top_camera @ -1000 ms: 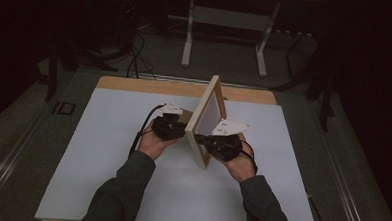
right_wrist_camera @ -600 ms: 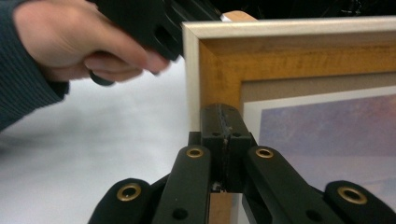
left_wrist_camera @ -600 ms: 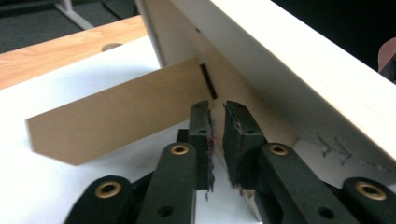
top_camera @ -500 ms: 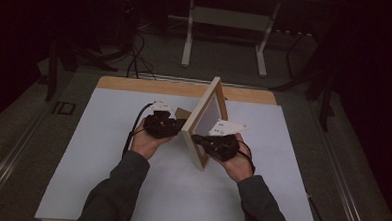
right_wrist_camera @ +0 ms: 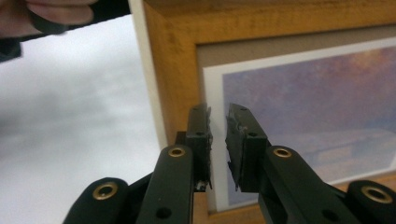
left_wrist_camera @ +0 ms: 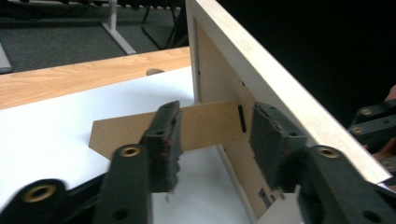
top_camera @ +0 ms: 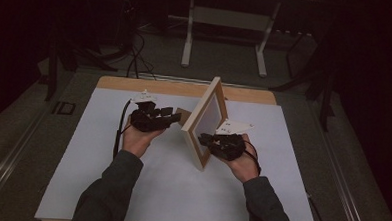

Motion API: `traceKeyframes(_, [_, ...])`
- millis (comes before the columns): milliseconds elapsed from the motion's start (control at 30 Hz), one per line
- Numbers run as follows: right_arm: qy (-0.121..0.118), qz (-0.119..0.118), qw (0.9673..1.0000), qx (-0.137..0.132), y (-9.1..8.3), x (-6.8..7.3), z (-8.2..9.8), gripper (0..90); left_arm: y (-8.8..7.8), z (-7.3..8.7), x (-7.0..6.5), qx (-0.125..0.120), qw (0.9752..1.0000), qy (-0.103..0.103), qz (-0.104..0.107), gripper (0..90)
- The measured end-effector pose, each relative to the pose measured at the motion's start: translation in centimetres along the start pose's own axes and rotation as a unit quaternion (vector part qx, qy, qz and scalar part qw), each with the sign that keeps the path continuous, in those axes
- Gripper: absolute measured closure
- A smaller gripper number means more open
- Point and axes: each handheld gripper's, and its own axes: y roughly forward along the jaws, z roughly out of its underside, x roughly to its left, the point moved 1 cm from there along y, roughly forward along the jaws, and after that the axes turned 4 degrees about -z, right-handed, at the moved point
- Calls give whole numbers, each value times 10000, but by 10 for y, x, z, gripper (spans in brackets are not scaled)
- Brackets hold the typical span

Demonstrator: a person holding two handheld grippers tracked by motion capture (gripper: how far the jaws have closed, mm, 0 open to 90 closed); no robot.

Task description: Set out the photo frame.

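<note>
A wooden picture frame (top_camera: 206, 121) stands upright on the white table top (top_camera: 105, 186), propped by its brown card stand (top_camera: 183, 116) at the back. My left gripper (top_camera: 172, 117) is behind the frame. Its jaws have just been opening and stand apart on either side of the stand (left_wrist_camera: 205, 123), pads off it (left_wrist_camera: 212, 140). My right gripper (top_camera: 205, 139) is at the frame's near front corner. Its jaws have just been opening to a narrow gap (right_wrist_camera: 217, 135), in front of the wood border (right_wrist_camera: 173, 60) and the purple print (right_wrist_camera: 317, 93), with nothing between them.
The table's bare wooden strip (top_camera: 160, 86) runs along the far side. Beyond it stand a white metal table base (top_camera: 228, 17) and floor cables (top_camera: 134, 52). The other gripper (left_wrist_camera: 373, 126) shows past the frame's edge, and a hand (right_wrist_camera: 51, 11) shows behind the frame.
My left hand has drawn back to the left, away from the frame's back, and the brown stand now shows between them. The frame and my right hand have stayed put.
</note>
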Motion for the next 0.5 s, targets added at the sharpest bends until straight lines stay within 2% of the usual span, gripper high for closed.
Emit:
traceKeyframes(200, [68,52,10000,44,-1,-3,4,759,-6,-3,-6,-89,9999,-19,57,489])
traceKeyframes(300, [47,103,9999,91,-1,-4,5,752,-7,-3,-9,-131,9996,-153,207,492])
traceKeyframes(500, [81,127,9998,108,-2,-6,7,747,-8,-4,-20,-162,9993,-149,299,495])
